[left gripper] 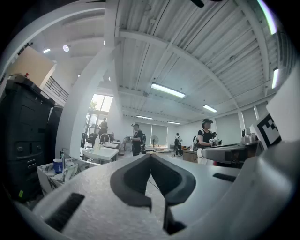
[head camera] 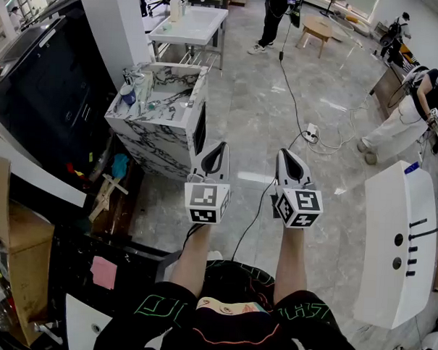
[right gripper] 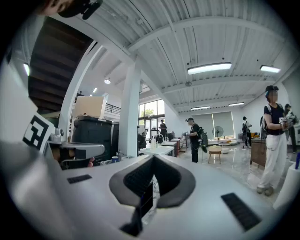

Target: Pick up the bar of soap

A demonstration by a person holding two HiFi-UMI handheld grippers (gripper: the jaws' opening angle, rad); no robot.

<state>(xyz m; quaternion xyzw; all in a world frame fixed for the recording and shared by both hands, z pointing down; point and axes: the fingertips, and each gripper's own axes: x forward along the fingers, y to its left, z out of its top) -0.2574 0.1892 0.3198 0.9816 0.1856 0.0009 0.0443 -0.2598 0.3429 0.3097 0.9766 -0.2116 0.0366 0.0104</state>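
Both grippers are held side by side over the floor in the head view, pointing forward. My left gripper has its jaws together with nothing between them, and my right gripper is shut and empty too. In the left gripper view my left gripper has its tips meeting, as do those of my right gripper in the right gripper view. A marble sink vanity stands ahead to the left, with a blue cup on its rim. I cannot make out a bar of soap in any view.
A white sink table stands farther back. A black cabinet is at the left and a white counter at the right. A cable crosses the tiled floor. One person stands at the right, another farther off.
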